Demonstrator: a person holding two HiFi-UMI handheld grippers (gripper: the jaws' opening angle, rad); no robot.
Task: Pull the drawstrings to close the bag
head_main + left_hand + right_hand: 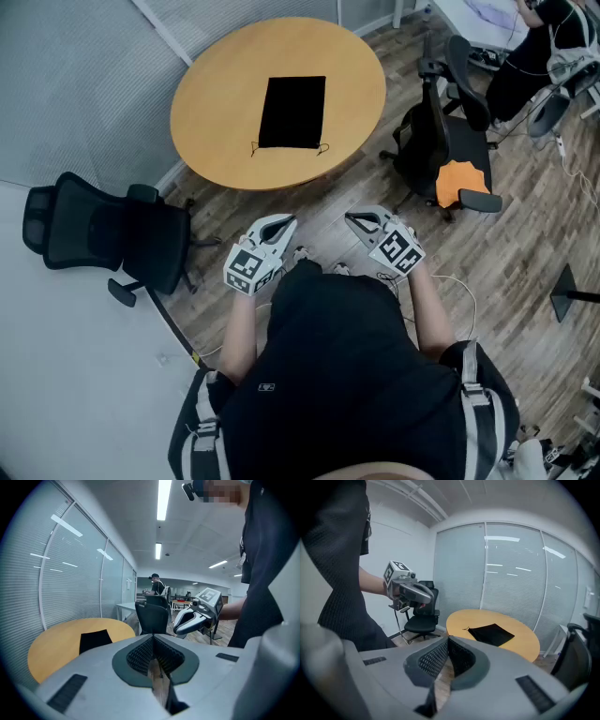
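Nearest the camera, the person's black-shirted torso (337, 375) fills the lower head view, on the near side of the desk. The left gripper (281, 223) and the right gripper (354, 218) are held in the air short of the desk's near edge, well apart from it. Each gripper is closed, its ribbed pads pressed together with nothing between them.

The desk (216, 103) is round with a pale wood-coloured top, and stands on a wood-plank floor (525, 244). A glass wall with horizontal blinds (75, 84) runs beyond and to the left of the desk. One black office chair (103, 234) stands to the near left of the desk. A second black chair (450, 131) stands to its right, with an orange item (461, 183) at that chair's near side.

The bag (292, 112) lies flat at about the centre of the desk. It is black, rectangular and unwrinkled, and its edge toward the person is straight and ungathered. Thin drawstrings (255, 148) stick out at the two near corners and rest on the desk top.
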